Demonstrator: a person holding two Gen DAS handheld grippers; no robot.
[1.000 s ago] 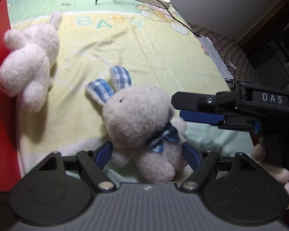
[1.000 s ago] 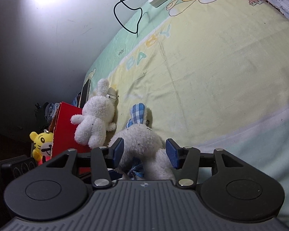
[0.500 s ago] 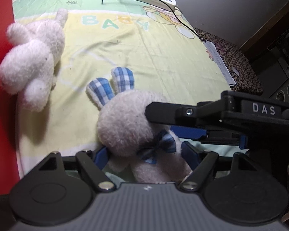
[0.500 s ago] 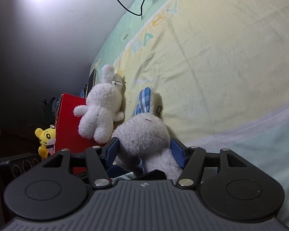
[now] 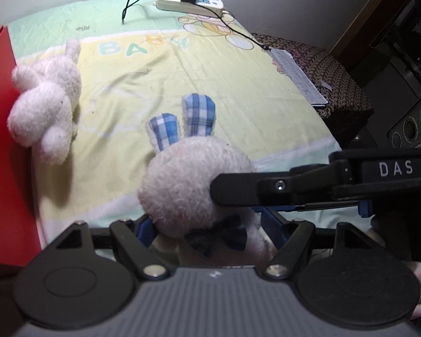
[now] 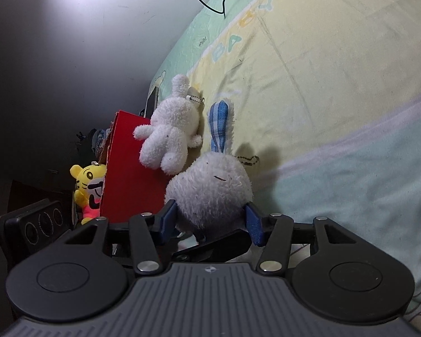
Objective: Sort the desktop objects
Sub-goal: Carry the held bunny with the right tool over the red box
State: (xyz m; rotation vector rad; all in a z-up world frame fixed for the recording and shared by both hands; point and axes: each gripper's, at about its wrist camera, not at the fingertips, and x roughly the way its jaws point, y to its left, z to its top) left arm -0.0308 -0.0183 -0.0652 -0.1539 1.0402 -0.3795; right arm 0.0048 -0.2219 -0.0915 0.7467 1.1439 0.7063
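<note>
Plaid-eared rabbit (image 5: 188, 185) on the baby blanket (image 5: 238, 90), near the blanket's front pale-green band, ears pointing toward the power strip (image 5: 190, 2) at the far edge. Dark bow at its neck, ball chain trailing off the head in the right wrist view.

Left gripper (image 5: 207, 230): jaws closing, blue pads flanking the rabbit's neck and body just under the head. Left pad tight against the fur; right pad's contact hidden behind the bow and the other tool, so firm grip not confirmed. Part-way open.

Right gripper (image 6: 210, 221): jaws closing, pads either side of the rabbit's head, both close to the fur or just touching it, squeeze not clear. Seen from the left wrist as a black arm marked DAS reaching in from the rabbit's right, fingertip pressed against the head. Person's hand (image 5: 418, 283) on its handle, lower right of the rabbit.

White rabbit (image 5: 45, 104) left of the plaid-eared rabbit and apart from it, lying against the red box (image 5: 2, 154). Yellow tiger toy (image 6: 89, 191) beyond the red box, on the far side from the rabbit. Paper sheet (image 5: 297, 75) on a patterned stool to the rabbit's far right, off the blanket's edge.
</note>
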